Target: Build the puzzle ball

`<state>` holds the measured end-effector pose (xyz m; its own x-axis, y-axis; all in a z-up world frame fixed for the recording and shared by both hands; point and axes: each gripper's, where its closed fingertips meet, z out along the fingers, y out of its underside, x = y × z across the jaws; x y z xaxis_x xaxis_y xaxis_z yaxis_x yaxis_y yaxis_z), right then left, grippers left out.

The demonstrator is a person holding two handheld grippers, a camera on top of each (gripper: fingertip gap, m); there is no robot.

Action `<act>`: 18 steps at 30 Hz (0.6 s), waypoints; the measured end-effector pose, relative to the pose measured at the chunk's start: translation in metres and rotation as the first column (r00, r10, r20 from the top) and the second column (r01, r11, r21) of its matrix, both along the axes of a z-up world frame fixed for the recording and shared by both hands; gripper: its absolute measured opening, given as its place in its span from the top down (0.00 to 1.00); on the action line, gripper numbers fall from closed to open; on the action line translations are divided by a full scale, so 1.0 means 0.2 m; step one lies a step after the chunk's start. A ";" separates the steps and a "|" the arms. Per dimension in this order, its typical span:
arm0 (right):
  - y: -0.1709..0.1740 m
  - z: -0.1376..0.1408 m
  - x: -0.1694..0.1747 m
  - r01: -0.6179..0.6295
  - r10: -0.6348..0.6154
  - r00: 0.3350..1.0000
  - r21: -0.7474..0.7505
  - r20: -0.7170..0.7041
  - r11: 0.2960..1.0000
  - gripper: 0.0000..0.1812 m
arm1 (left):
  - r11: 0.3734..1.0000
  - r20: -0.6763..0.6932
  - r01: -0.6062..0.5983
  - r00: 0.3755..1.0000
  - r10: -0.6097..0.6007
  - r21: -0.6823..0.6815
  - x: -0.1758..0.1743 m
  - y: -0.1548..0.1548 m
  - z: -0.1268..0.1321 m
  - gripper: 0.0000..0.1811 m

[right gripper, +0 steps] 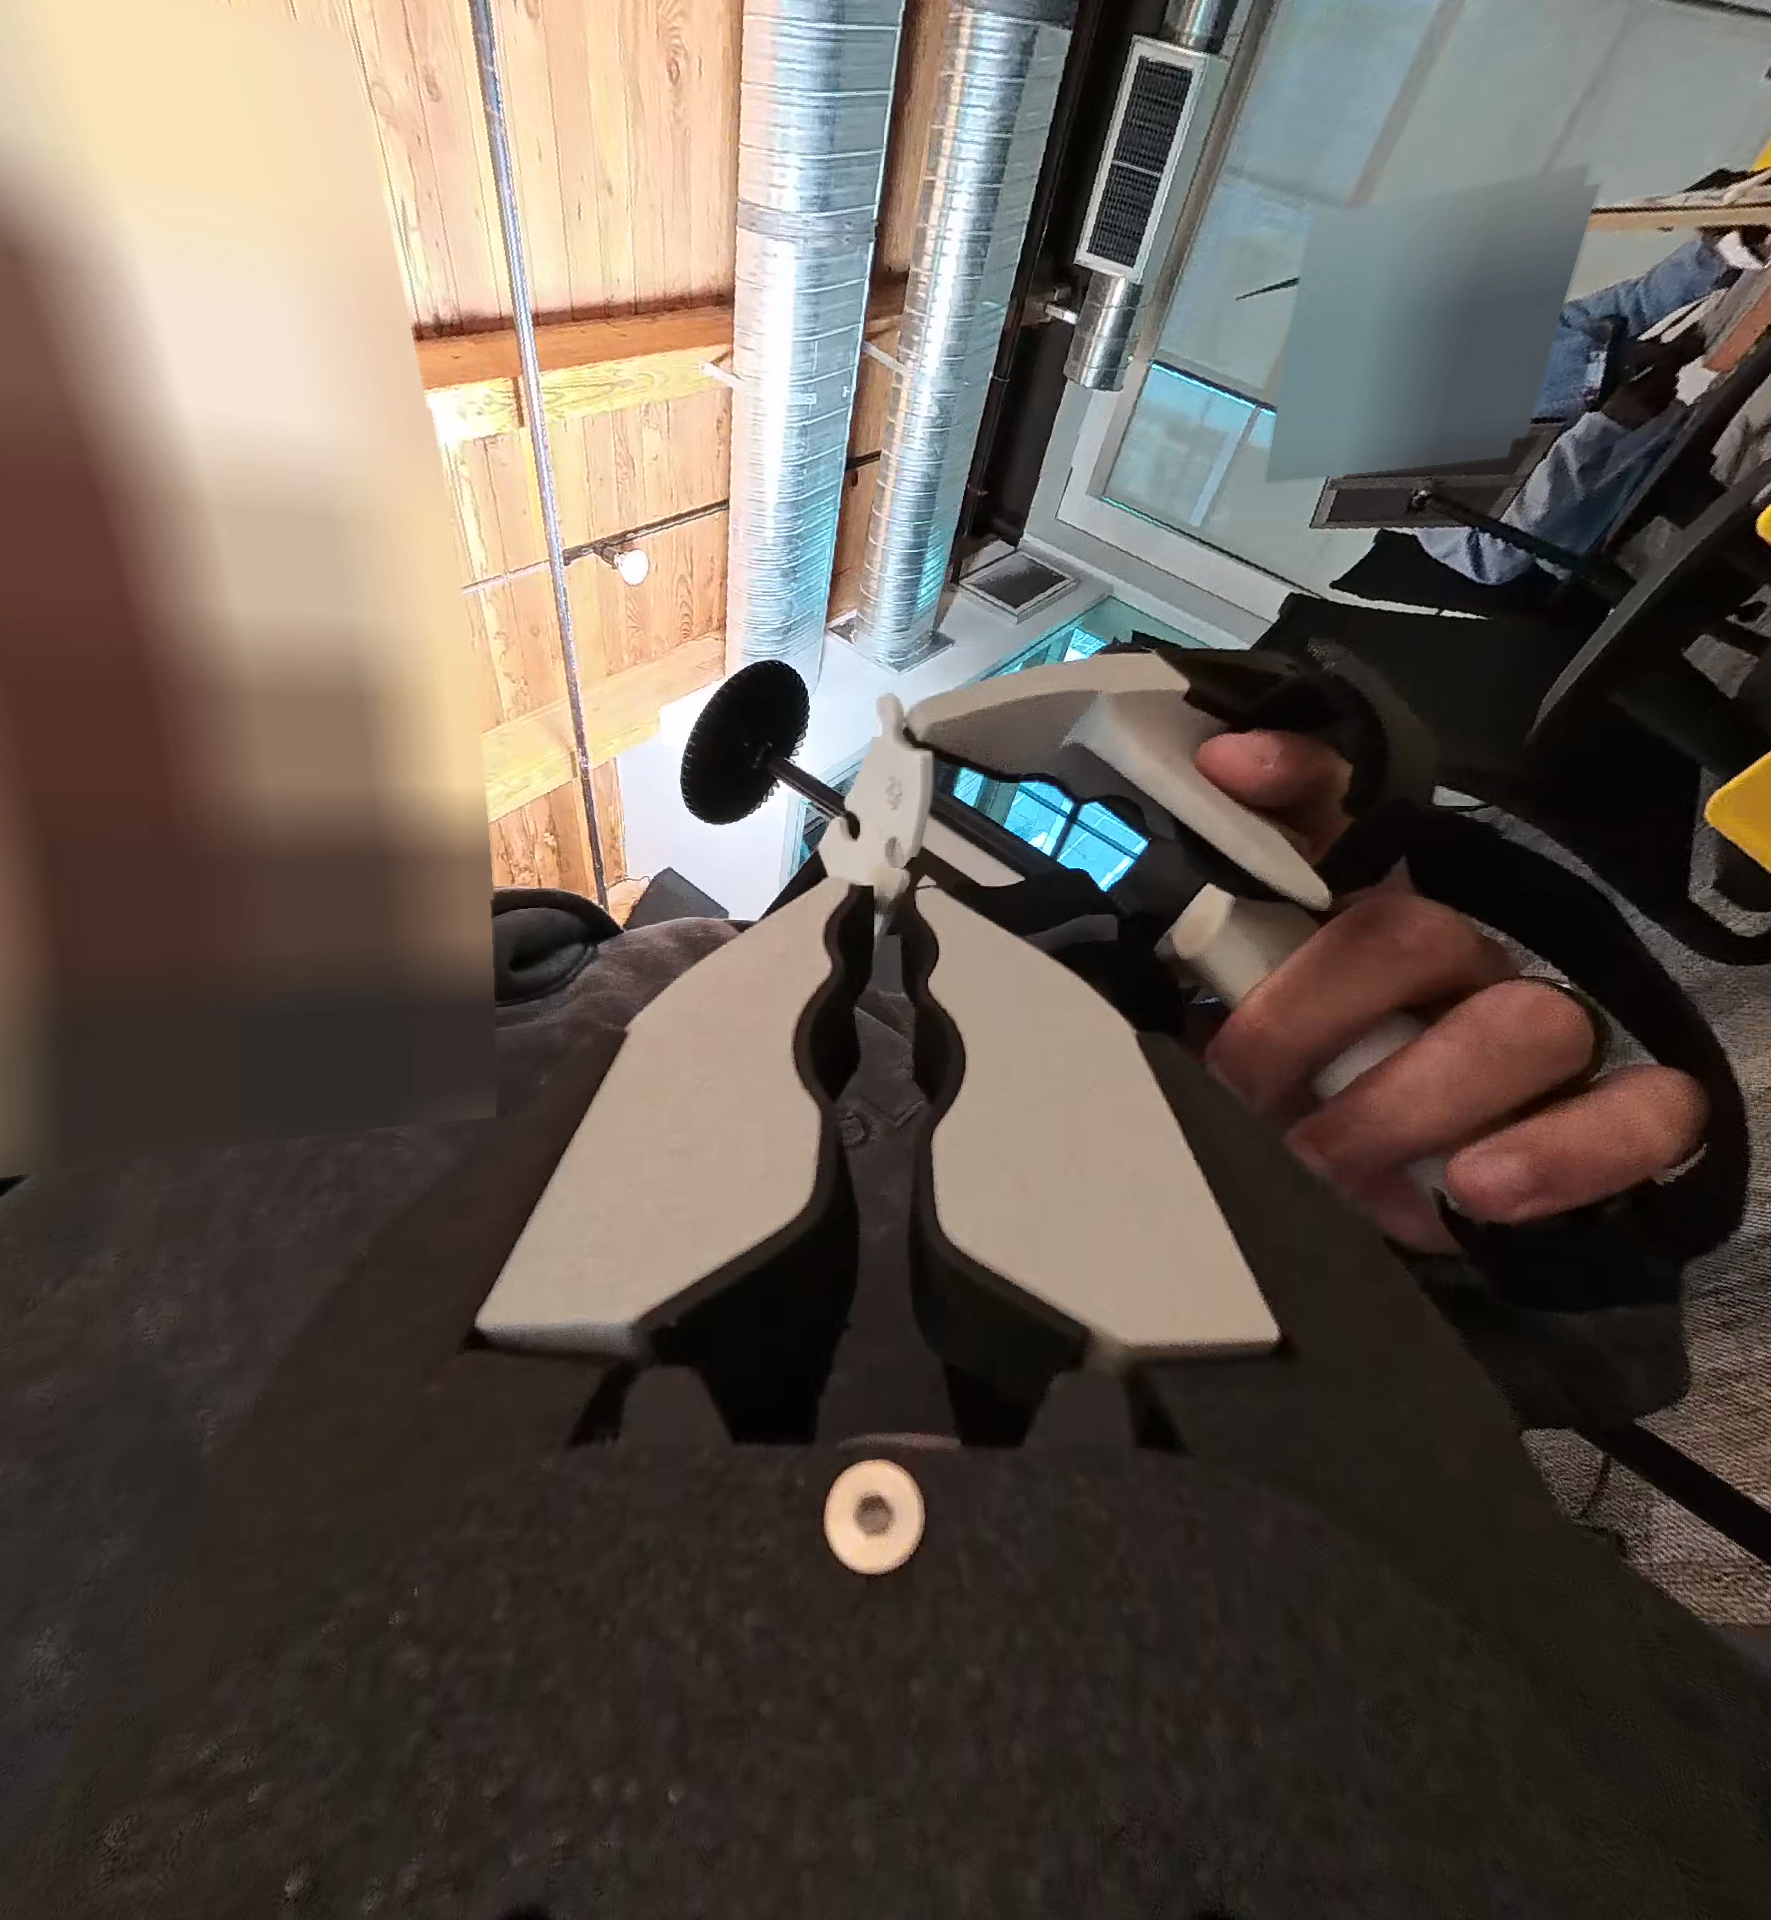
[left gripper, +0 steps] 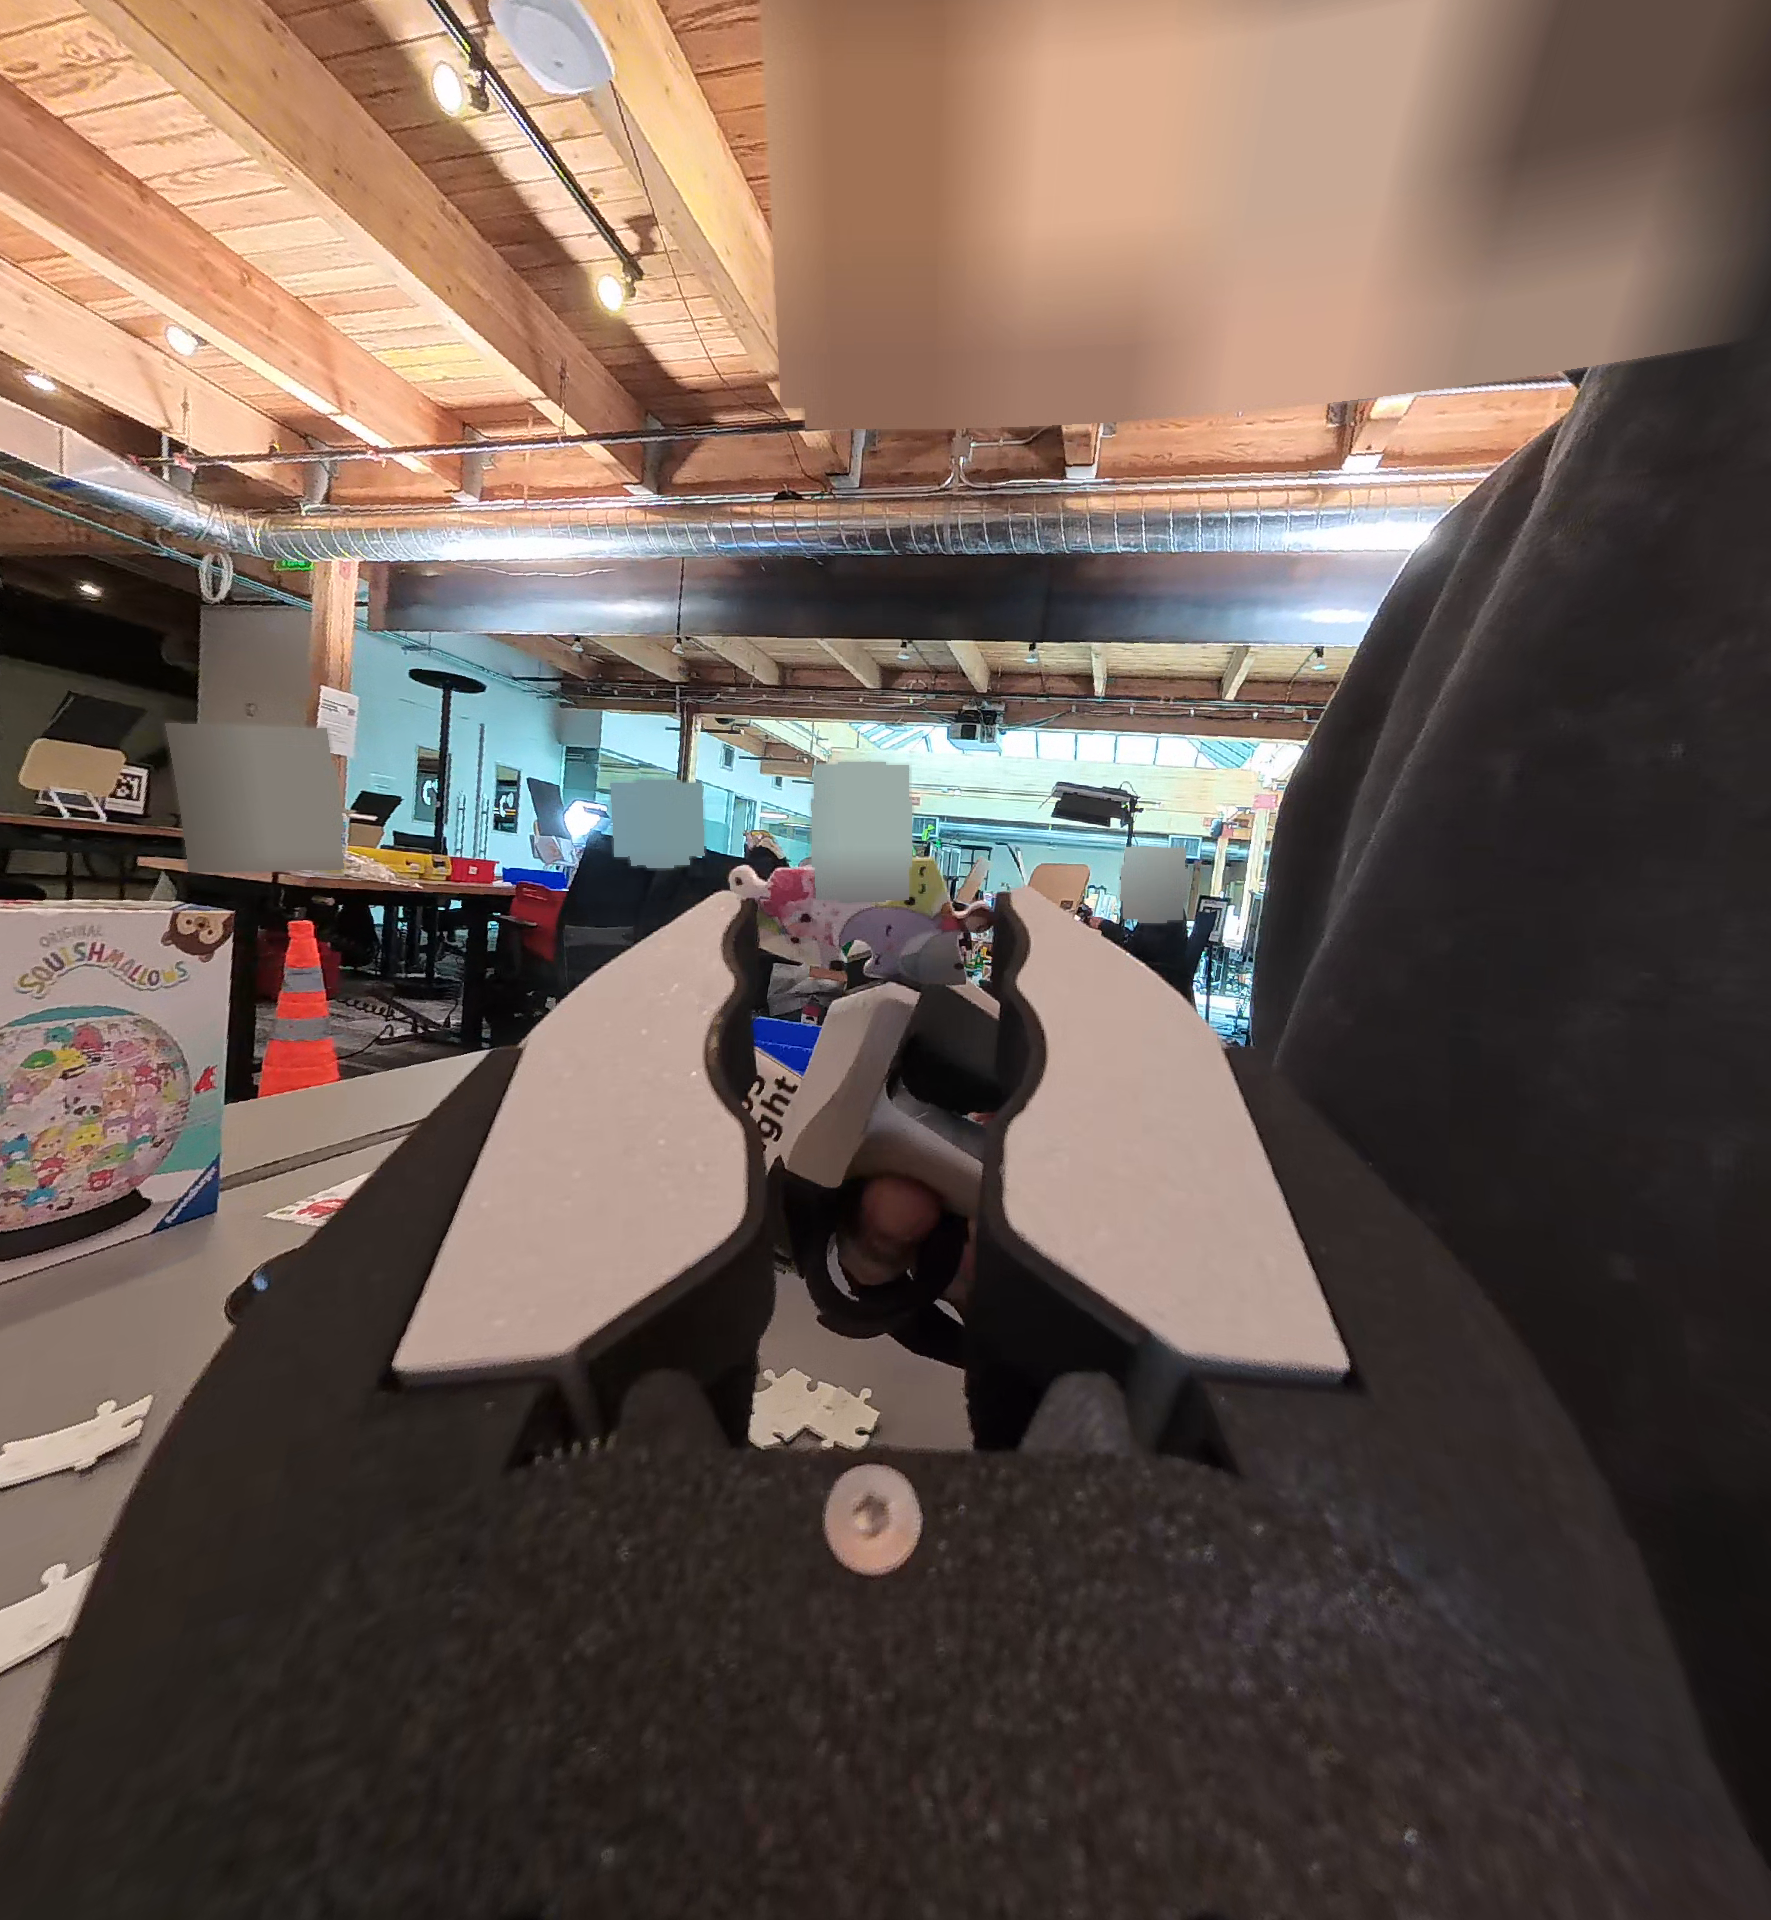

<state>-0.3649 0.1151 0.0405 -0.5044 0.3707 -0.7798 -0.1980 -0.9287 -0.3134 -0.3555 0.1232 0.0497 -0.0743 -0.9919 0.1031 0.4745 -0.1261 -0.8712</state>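
Both matte-grey, wavy-edged hand-held grippers, left (left gripper: 873, 914) and right (right gripper: 886, 909), pinching one curved, knobbed puzzle strip (left gripper: 860, 920).

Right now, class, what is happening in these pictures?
A person holds a gripper in each hand. The right gripper pinches a puzzle piece by its lower edge; the left gripper grips the same piece across its width. Loose white pieces and the puzzle box sit on the table.

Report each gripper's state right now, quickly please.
Left gripper: fingers apart, puzzle piece between the tips; whether it grips cannot be told.
Right gripper: closed on the puzzle piece's lower edge.
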 end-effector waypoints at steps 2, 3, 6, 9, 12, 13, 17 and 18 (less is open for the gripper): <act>0.00 0.00 0.00 0.000 0.000 1.000 0.003 0.005 1.000 0.98 | 1.000 -0.003 -0.001 1.000 0.001 0.000 0.00 0.00 0.00 0.77; 0.00 0.00 0.01 0.003 -0.003 1.000 0.004 0.011 1.000 0.98 | 1.000 -0.008 -0.006 1.000 0.006 -0.001 0.00 0.00 0.00 0.77; 0.04 -0.03 0.03 0.040 -0.040 0.998 0.001 0.056 0.999 0.99 | 1.000 -0.028 -0.006 1.000 0.006 0.005 -0.02 0.00 -0.02 0.85; 0.06 -0.05 0.04 0.059 -0.060 0.992 0.015 0.108 0.998 0.99 | 0.998 -0.061 -0.060 0.996 0.060 0.005 -0.03 0.03 -0.04 0.85; 0.14 -0.11 0.09 0.087 -0.099 0.963 0.058 0.249 0.995 0.99 | 0.992 -0.123 -0.124 0.985 0.122 -0.002 -0.06 0.07 -0.09 0.81; 0.19 -0.13 0.12 0.100 -0.124 0.936 0.090 0.329 0.991 0.99 | 0.986 -0.154 -0.163 0.975 0.159 -0.014 -0.08 0.10 -0.11 0.77; 0.45 -0.29 0.29 0.009 -0.217 0.652 0.278 0.726 0.960 0.99 | 0.934 -0.343 -0.357 0.881 0.327 -0.026 -0.15 0.21 -0.28 0.68; 0.52 -0.35 0.33 -0.044 -0.242 0.543 0.315 0.804 0.948 0.99 | 0.917 -0.386 -0.398 0.850 0.358 -0.026 -0.17 0.23 -0.32 0.66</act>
<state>-0.2989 0.2195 -0.0292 0.3635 0.6344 -0.6822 0.1960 -0.7680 -0.6097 -0.3897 0.1683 -0.0136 0.3670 -0.9182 0.1493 0.1535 -0.0985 -0.9832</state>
